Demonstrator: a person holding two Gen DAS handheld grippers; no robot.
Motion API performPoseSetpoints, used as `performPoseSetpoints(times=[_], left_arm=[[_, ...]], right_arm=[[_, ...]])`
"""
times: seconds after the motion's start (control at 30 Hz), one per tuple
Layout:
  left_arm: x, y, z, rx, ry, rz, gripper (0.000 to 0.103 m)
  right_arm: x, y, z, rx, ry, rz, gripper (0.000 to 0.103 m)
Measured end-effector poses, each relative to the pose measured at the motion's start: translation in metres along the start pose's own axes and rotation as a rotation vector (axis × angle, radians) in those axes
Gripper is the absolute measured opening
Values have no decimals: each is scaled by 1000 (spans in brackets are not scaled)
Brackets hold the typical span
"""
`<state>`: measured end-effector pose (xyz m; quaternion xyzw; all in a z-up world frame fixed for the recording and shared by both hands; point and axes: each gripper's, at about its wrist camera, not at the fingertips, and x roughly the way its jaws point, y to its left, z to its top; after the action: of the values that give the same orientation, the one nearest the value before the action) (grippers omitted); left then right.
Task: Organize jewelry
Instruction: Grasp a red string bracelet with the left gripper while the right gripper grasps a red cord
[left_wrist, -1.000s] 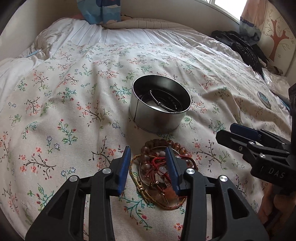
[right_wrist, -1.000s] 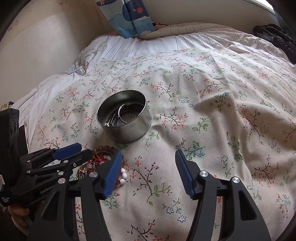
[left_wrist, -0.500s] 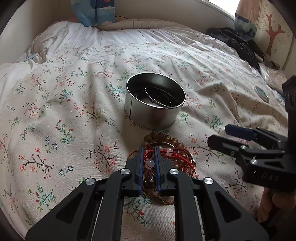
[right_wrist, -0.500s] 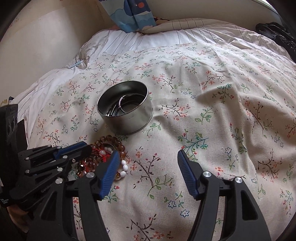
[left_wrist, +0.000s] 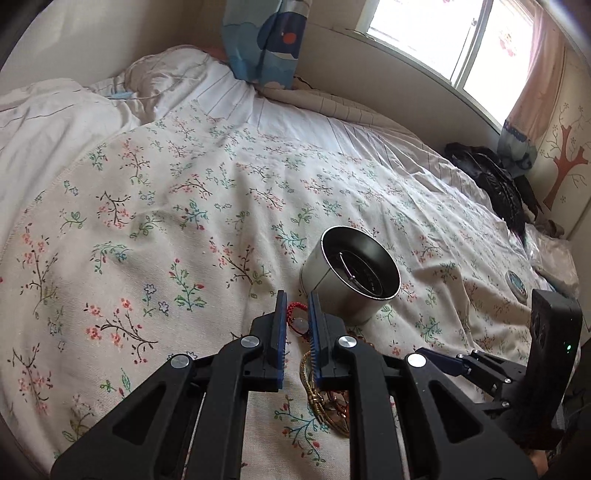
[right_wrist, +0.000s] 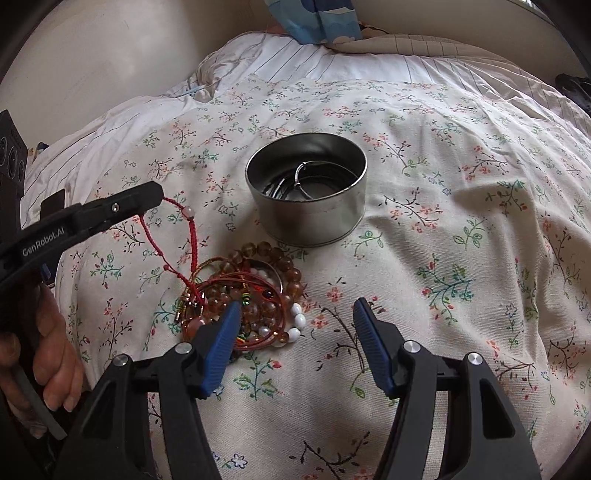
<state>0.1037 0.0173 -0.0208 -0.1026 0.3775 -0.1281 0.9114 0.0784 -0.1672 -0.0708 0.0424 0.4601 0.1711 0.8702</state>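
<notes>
My left gripper (left_wrist: 295, 300) is shut on a red cord bracelet (right_wrist: 173, 236) with a pale bead and holds it lifted; its cord trails down to a heap of bead bracelets (right_wrist: 251, 299) on the floral bedspread. The same bracelet (left_wrist: 295, 317) shows between the blue pads in the left wrist view. A round metal tin (right_wrist: 310, 199) with thin bangles inside stands just behind the heap, and the tin (left_wrist: 351, 277) lies right of my left fingertips. My right gripper (right_wrist: 295, 314) hovers at the heap's near right edge; its jaws are closing with only bedspread between them.
A floral bedspread (right_wrist: 461, 258) covers the bed, with white striped bedding (left_wrist: 110, 92) behind. A blue patterned cushion (left_wrist: 262, 40) leans at the wall. Dark clothing (left_wrist: 495, 184) and a small round lid (left_wrist: 516, 282) lie at the bed's right side. A hand (right_wrist: 48, 362) holds the left gripper.
My left gripper shut on the red cord bracelet in the heap, then rose and turned, pulling it up. My right gripper moved in toward the heap and its jaws narrowed.
</notes>
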Motion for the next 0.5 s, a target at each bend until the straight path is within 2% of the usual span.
performPoseSetpoints(times=[0.07, 0.2, 0.27, 0.5], left_arm=[[0, 4, 1, -15, 1, 0, 10], [4, 3, 1, -8, 10, 2, 10], [3, 2, 0, -2, 6, 3, 10], [2, 0, 0, 1, 0, 4, 10]], right_arm=[[5, 2, 0, -10, 16, 19, 43], [10, 4, -2, -19, 41, 35, 15], [5, 4, -3, -15, 23, 49, 6], [-27, -13, 2, 90, -106, 134, 3]])
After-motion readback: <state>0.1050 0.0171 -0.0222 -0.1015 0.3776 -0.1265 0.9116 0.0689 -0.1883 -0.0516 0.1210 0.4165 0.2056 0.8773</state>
